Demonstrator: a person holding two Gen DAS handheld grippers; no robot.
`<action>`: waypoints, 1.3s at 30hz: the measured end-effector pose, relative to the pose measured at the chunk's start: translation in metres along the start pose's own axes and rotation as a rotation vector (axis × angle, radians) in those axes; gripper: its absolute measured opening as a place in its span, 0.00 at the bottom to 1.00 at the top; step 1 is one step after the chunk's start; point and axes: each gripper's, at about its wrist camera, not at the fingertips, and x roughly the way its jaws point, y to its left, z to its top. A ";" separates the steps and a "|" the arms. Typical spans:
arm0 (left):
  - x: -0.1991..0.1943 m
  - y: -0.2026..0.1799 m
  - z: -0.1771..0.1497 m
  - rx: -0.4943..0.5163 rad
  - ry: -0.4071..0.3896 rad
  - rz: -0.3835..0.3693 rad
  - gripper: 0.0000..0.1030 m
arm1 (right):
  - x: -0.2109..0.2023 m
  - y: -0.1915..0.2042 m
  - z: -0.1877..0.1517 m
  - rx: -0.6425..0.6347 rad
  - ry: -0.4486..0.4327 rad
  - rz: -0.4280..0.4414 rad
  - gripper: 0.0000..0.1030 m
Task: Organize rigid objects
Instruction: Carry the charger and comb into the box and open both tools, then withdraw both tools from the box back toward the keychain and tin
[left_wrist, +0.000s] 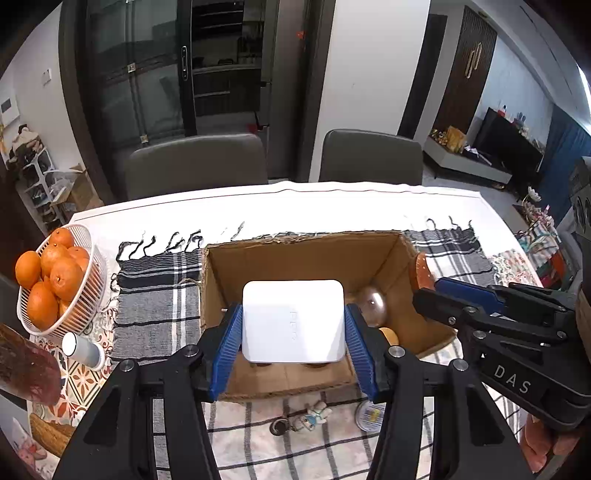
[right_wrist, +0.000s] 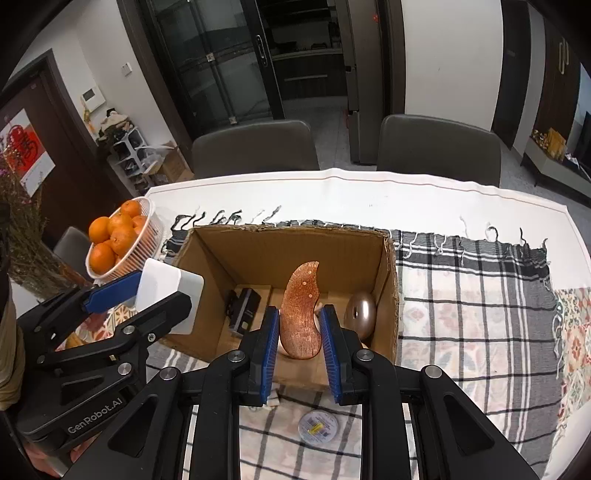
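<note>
- Left wrist view. The left tongs (left_wrist: 293, 332) grasp a white flat box (left_wrist: 293, 321) by its two side edges, the blue pads pressed on either side, and hold it above the open cardboard carton (left_wrist: 391, 254), over the part of the carton nearest the camera.
- Left wrist view, contents. Beyond the white box, toward the carton's right wall, a shiny metallic egg-shaped thing (left_wrist: 371, 304) lies inside; an orange rounded item just beside it cannot be identified.
- Left wrist view, second tool. The right tongs (left_wrist: 439, 286) reach in over the carton's right wall, clenched on a speckled copper-coloured plaque (left_wrist: 421, 273) that stands at that wall.
- Left wrist view, advice. The step in hand appears to be lowering the white box into the carton. It is best kept level and set down on bare floor clear of the egg, so nothing tips or is crushed.
- Right wrist view. The right tongs (right_wrist: 299, 332) are clenched on the curved copper plaque (right_wrist: 301, 310), held upright over the carton's (right_wrist: 229, 254) near middle.
- Right wrist view, contents. On the carton floor a black block (right_wrist: 242, 308) lies left of the plaque and the metallic egg (right_wrist: 361, 314) right of it, near the right wall.
- Right wrist view, second tool. The left tongs (right_wrist: 147, 291) carry the white box (right_wrist: 168, 295) just at the carton's left wall, at about rim level.
- Right wrist view, advice. The plaque should descend into the gap between block and egg. With both tools over one carton, one item at a time seems safer, to avoid a clash.
</note>
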 end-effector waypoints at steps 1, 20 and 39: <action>0.004 0.001 0.000 0.000 0.008 0.004 0.52 | 0.002 -0.001 0.001 0.001 0.003 -0.002 0.24; 0.034 0.004 -0.008 -0.025 0.056 0.021 0.55 | 0.044 -0.010 -0.005 0.039 0.083 -0.003 0.26; -0.027 0.003 -0.039 -0.032 -0.067 0.038 0.55 | -0.005 0.006 -0.036 0.038 -0.047 -0.051 0.26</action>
